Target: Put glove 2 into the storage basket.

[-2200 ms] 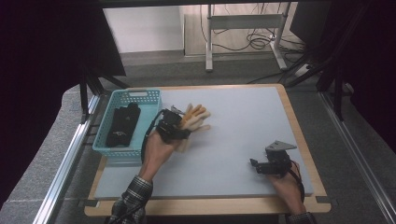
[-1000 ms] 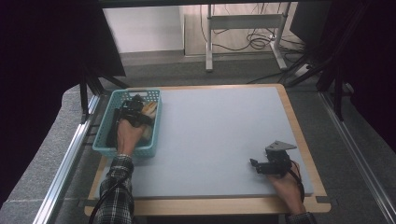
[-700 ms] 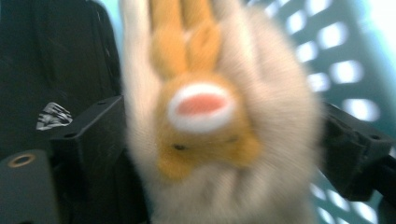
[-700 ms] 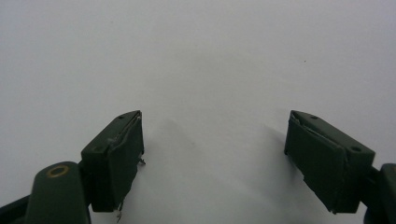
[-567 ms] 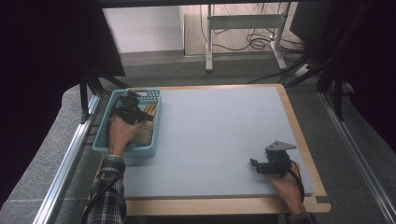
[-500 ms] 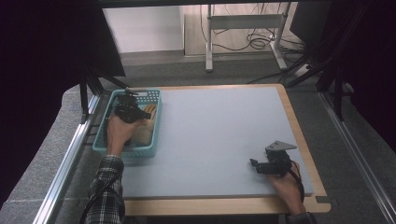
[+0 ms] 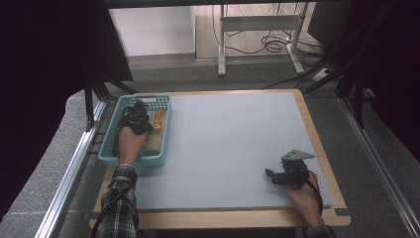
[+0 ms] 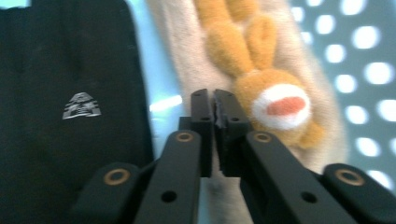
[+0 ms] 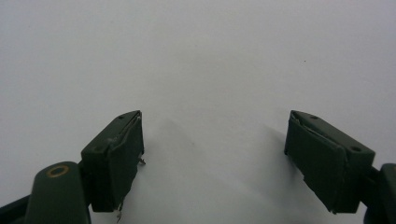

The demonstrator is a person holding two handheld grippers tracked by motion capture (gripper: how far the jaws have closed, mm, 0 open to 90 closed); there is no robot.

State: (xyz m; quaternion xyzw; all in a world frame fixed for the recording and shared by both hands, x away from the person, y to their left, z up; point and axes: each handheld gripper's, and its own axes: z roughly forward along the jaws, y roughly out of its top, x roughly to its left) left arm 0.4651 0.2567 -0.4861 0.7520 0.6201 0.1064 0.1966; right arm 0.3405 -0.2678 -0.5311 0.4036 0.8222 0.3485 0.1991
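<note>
A beige plush glove with an orange rabbit figure (image 7: 157,130) (image 8: 280,100) lies in the teal basket (image 7: 133,161) at the table's left. Beside it in the basket lies a black glove with a small white logo (image 8: 74,93). My left gripper (image 7: 136,119) (image 8: 214,95) hovers just over the two gloves. Its jaws have just been closing and now stand together, with nothing showing between them. My right gripper (image 7: 270,174) (image 9: 212,154) rests on the grey mat near the front right, jaws wide apart and empty.
The grey mat (image 7: 223,139) covers a wooden-edged table. Metal rails run along both sides. A desk frame and cables (image 7: 262,34) stand on the floor beyond the far edge.
My left gripper carried the beige glove from over the mat into the basket. The glove now lies there and the gripper sits over it with its jaws together. The right hand has not moved.
</note>
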